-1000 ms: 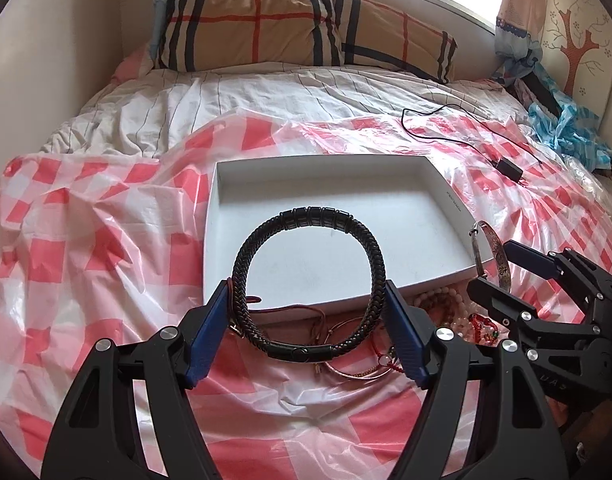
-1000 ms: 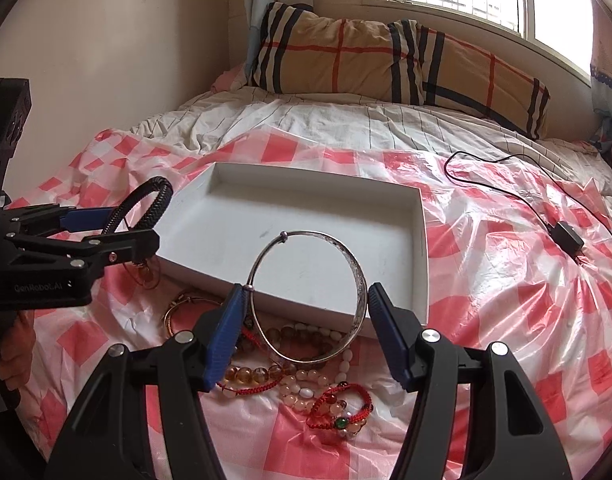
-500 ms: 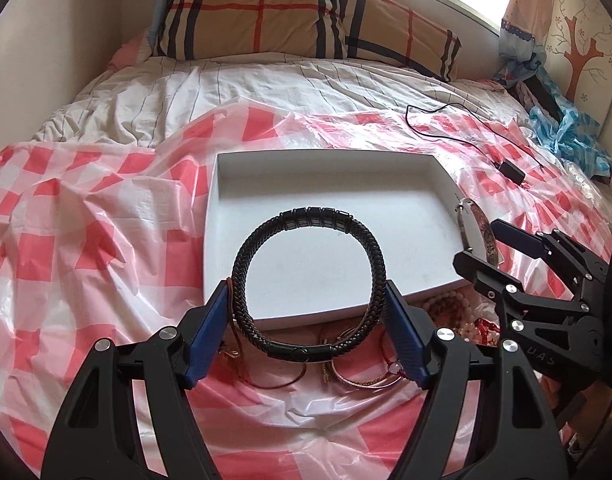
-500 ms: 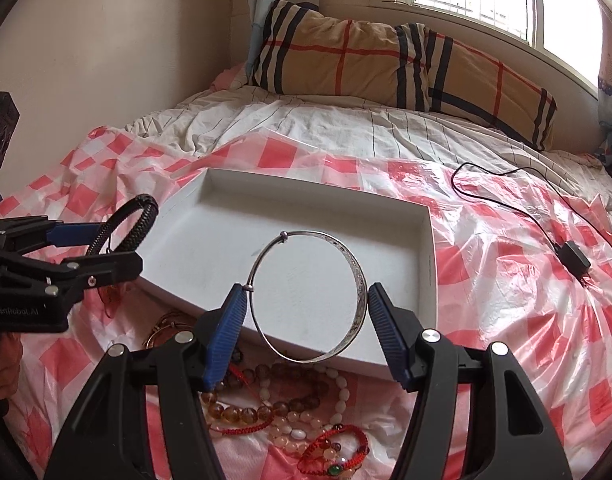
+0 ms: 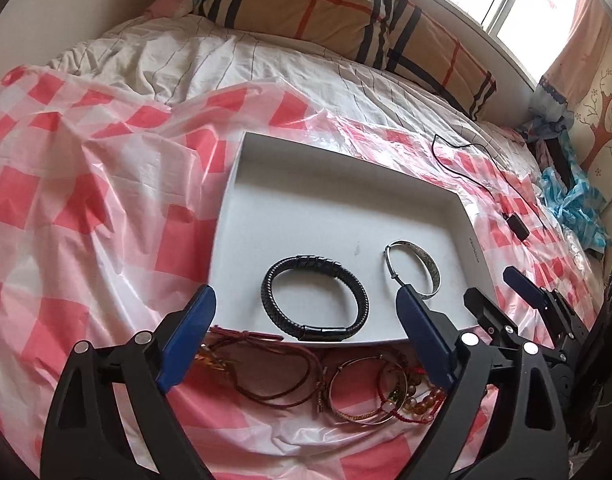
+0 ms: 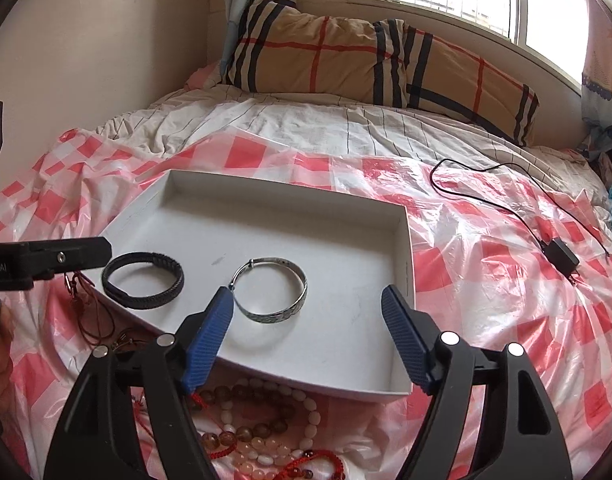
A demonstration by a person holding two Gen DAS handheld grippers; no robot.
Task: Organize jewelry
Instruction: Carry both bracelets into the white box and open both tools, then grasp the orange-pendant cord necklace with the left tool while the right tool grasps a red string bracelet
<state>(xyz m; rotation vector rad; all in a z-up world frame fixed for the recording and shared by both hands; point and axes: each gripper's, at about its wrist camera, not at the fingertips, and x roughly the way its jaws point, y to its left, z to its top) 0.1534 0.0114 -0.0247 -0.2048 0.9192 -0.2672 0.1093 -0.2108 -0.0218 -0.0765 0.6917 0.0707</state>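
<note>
Bed [image 6: 298, 120] fills both views, white striped sheet at 12 o'clock, plaid pillow [image 6: 370, 64] against the wall under the window. Red-and-white checked plastic sheet [image 5: 86, 208] covers the near half of the bed.

White shallow tray [image 5: 306, 184] sits mid-frame on the plastic sheet; in the right wrist view its rim [image 6: 406, 264] runs toward 4 o'clock. Black charger cable [image 6: 502, 200] lies on the sheet at 2 o'clock of the tray, well apart from it.

Left gripper [image 5: 306, 332] released, jaws spread wide, nothing between them, at 6 o'clock over the tray's near edge. Right gripper [image 6: 306, 328] also released, jaws wide apart, empty, at 6 o'clock over the tray's near edge; it shows at 4 o'clock in the left view [image 5: 506, 292].

Black braided bracelet [image 5: 314, 298] lies flat inside the tray, near-left part, clasp toward 6 o'clock; seen at 9 o'clock in the right view [image 6: 143, 280]. Silver bangle [image 6: 271, 291] lies flat inside the tray just beside it at its 3 o'clock, not touching; in the left view [image 5: 414, 270].

Outside the tray, on the plastic at 6 o'clock: red cord bracelets [image 5: 274, 376], thin gold bangles [image 5: 362, 392], beaded bracelets [image 6: 262, 424] in amber and white. Pile is tangled, count unclear.
</note>
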